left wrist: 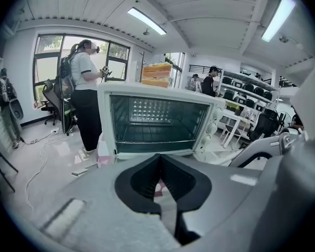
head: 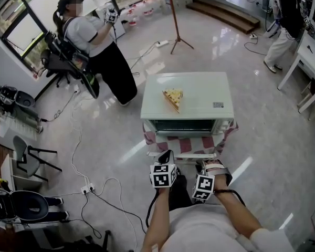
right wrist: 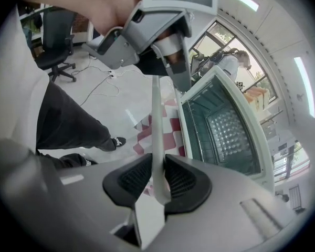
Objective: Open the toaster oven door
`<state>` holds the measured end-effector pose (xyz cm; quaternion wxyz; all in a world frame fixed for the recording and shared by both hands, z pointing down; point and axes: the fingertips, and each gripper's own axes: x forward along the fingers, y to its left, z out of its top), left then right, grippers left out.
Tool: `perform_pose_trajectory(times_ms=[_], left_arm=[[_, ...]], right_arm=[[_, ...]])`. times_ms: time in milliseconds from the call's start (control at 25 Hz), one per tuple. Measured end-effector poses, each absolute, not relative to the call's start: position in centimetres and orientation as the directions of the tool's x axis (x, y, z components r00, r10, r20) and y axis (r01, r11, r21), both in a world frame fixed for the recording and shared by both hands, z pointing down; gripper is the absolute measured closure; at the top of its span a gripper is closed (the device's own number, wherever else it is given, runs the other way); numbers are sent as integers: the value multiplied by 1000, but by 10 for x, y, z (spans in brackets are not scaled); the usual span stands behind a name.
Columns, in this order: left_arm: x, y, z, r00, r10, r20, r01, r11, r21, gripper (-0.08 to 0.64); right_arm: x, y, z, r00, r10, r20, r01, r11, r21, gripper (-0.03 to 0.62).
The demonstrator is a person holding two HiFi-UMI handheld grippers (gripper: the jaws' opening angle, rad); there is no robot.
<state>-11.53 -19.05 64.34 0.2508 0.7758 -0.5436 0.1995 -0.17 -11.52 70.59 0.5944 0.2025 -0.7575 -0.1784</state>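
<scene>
The white toaster oven point(head: 186, 91) stands on a red-and-white checked cloth point(head: 181, 140), with a wedge of food point(head: 173, 97) on its top. Its door point(head: 191, 155) hangs fully down and the dark cavity point(left wrist: 157, 119) with its rack is open to view. My right gripper point(right wrist: 158, 175) has the white door handle point(right wrist: 156, 114) between its pads, and both pads seem to touch it. Just left of it, at the door's front edge, my left gripper point(head: 166, 157) is shut with nothing held. It also shows close above the handle in the right gripper view, as the left gripper point(right wrist: 170, 62).
A person point(head: 94, 41) with grippers stands at the back left beside an office chair point(head: 58, 64). Cables and a power strip point(head: 86, 189) lie on the floor to my left. A stand point(head: 176, 14) is behind the oven, white tables point(head: 310, 62) at the right.
</scene>
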Motion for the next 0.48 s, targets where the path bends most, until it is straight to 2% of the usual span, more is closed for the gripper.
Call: perform_pose_trajectory(times_ms=[160, 320, 480], left_arm=[[-118, -190, 647, 325, -743, 585, -945, -281, 167, 560], [-120, -188, 654, 321, -738, 594, -946, -275, 169, 560], [-122, -182, 659, 317, -724, 612, -948, -267, 175, 560]], right_arm=[[-16, -108, 679, -378, -445, 812, -259, 893, 368, 539], [-7, -131, 656, -402, -500, 767, -372, 855, 363, 589], [-3, -140, 662, -411, -474, 779, -416, 858, 302, 589]])
